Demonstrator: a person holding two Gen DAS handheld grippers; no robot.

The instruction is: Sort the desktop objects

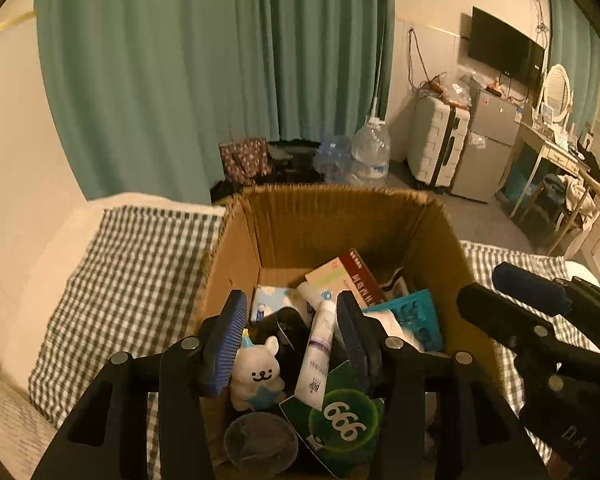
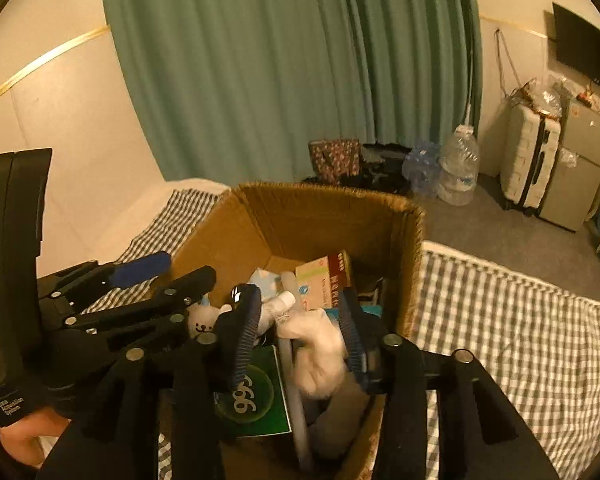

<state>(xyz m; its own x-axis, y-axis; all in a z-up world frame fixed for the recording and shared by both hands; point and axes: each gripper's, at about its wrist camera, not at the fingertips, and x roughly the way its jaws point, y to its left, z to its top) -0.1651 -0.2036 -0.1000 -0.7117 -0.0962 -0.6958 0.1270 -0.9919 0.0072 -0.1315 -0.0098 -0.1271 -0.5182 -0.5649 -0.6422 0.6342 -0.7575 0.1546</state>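
An open cardboard box [image 1: 332, 216] [image 2: 320, 208] stands on checked bedding and holds several items. Among them are a white bear figurine [image 1: 258, 372] [image 2: 204, 320], a white tube [image 1: 318, 356], a green "999" card [image 1: 344, 420] [image 2: 248, 396], a red-and-white medicine box [image 1: 348, 276] [image 2: 324, 280] and a teal pack [image 1: 416, 316]. My left gripper [image 1: 292, 304] hangs open over the box, above the bear and the tube, gripping nothing. Beside it, my right gripper [image 2: 300, 296] is open too. A blurred white soft wad [image 2: 316, 344] lies between its fingers, against the right one only.
Checked bedding [image 1: 132, 280] [image 2: 500, 320] surrounds the box on both sides. Beyond it are a green curtain [image 1: 180, 80], a large water bottle [image 1: 370, 152], a white suitcase [image 1: 438, 140], a small fridge [image 1: 488, 140] and a desk [image 1: 556, 160]. A hand [image 2: 24, 436] holds the left gripper.
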